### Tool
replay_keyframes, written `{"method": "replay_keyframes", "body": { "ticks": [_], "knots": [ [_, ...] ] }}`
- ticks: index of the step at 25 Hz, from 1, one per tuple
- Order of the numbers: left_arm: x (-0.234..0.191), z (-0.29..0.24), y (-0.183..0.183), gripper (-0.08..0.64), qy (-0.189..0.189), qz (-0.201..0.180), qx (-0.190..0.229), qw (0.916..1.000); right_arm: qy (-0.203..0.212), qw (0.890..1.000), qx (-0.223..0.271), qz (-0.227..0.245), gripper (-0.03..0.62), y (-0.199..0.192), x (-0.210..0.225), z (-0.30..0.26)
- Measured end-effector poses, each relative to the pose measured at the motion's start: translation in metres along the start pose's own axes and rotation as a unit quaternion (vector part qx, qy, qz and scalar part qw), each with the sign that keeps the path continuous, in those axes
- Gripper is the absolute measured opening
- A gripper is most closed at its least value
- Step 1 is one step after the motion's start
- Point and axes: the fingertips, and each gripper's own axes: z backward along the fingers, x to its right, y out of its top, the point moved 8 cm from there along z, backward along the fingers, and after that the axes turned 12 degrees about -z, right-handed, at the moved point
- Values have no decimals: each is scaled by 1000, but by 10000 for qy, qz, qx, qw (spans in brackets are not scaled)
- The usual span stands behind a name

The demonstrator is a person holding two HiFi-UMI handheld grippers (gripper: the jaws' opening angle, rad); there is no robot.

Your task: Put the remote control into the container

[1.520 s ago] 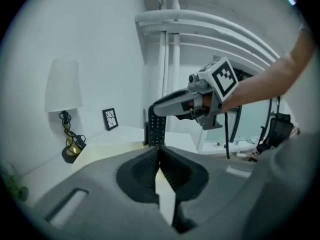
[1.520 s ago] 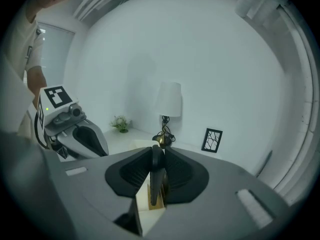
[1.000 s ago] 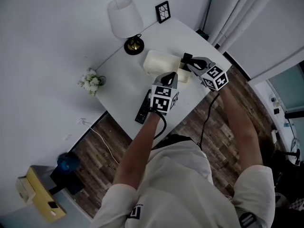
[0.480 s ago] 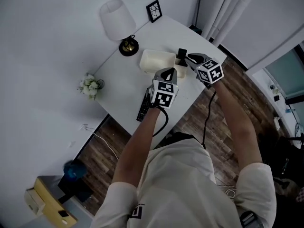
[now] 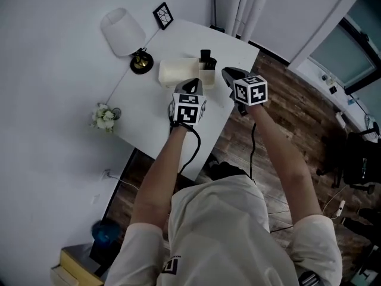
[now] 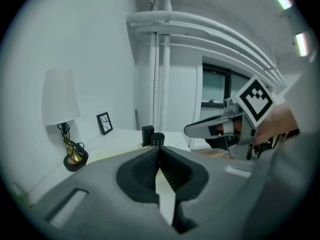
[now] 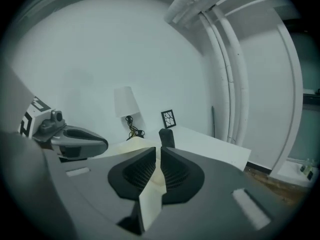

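Note:
A cream container (image 5: 178, 71) lies on the white table (image 5: 235, 49). Two black remote controls (image 5: 206, 60) stand upright at its right end; the left gripper view shows them (image 6: 157, 139) just beyond the jaws. My left gripper (image 5: 193, 83) is shut and empty, close in front of the container. My right gripper (image 5: 227, 72) hangs to the right of the remotes, clear of them. Its jaws have just been closing and now keep a thin gap with nothing between them (image 7: 159, 149). One remote (image 7: 166, 138) stands straight ahead of it.
A white lamp (image 5: 121, 27) on a dark and brass base and a small framed picture (image 5: 163, 15) stand at the table's back. A bunch of white flowers (image 5: 104, 117) sits at its left corner. Wooden floor (image 5: 286, 94) lies to the right.
My right gripper has drawn back to the right, away from the remote that now stands in the container. The remote that lay flat beside my left arm is out of sight.

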Motion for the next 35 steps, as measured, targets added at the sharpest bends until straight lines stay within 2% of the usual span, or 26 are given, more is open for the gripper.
{"method": "replay_keyframes", "body": {
  "ticks": [8,14,19,24,27,30,33,35],
  "knots": [
    [9,26,-9,5,-175,-71,102,9998,-115,9998,12,-148,12,-43,-52,34],
    [17,41,-21,6,-197,-173,139,9996,-300,9990,125,-295,3,-58,-78,51],
    [22,53,-33,6,-379,220,113,9990,-314,9986,232,-354,3,-69,-95,60],
    [25,56,-41,6,-399,78,45,9992,-305,9983,421,-249,3,-84,-107,66],
    [21,56,-58,6,-206,122,-70,9997,-322,9983,386,-301,3,-93,-109,66],
    [14,56,-83,22,207,236,-417,9986,-345,9985,309,-296,3,-104,-111,66],
    [8,56,-112,92,663,318,-862,9936,-356,9986,204,-321,3,-125,-114,69],
    [6,55,-132,142,824,322,-1159,9893,-357,9986,80,-382,3,-142,-114,69]
  ]
}}
